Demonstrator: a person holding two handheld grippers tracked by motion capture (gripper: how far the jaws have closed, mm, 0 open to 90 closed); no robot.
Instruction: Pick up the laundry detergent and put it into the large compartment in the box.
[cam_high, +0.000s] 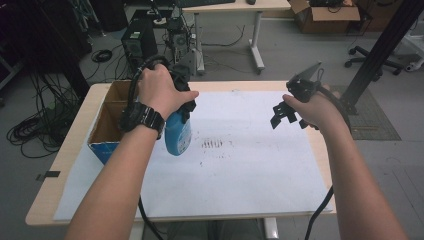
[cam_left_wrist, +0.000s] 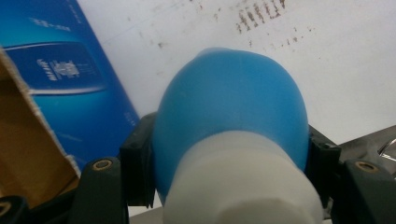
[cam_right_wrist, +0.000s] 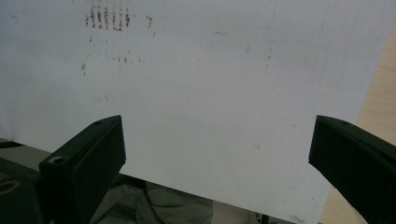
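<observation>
A blue bottle with a white neck (cam_high: 178, 135) hangs bottom-down above the white sheet (cam_high: 240, 165), beside the box. My left gripper (cam_high: 183, 111) is shut on it; in the left gripper view the black jaws press both sides of the blue bottle (cam_left_wrist: 231, 105) where it meets the white neck. An open cardboard box with blue sides (cam_high: 107, 125) stands at the table's left, and its blue wall (cam_left_wrist: 70, 88) shows close on the left. My right gripper (cam_high: 286, 114) is held above the sheet's right part, open, with nothing between its jaws (cam_right_wrist: 217, 154).
The white sheet (cam_right_wrist: 210, 84) carries a patch of dark smudge marks (cam_high: 212, 144) near its middle. Bare wooden table (cam_high: 75, 135) shows around the sheet. Beyond the far edge stand a computer tower (cam_high: 139, 42), cables and another desk.
</observation>
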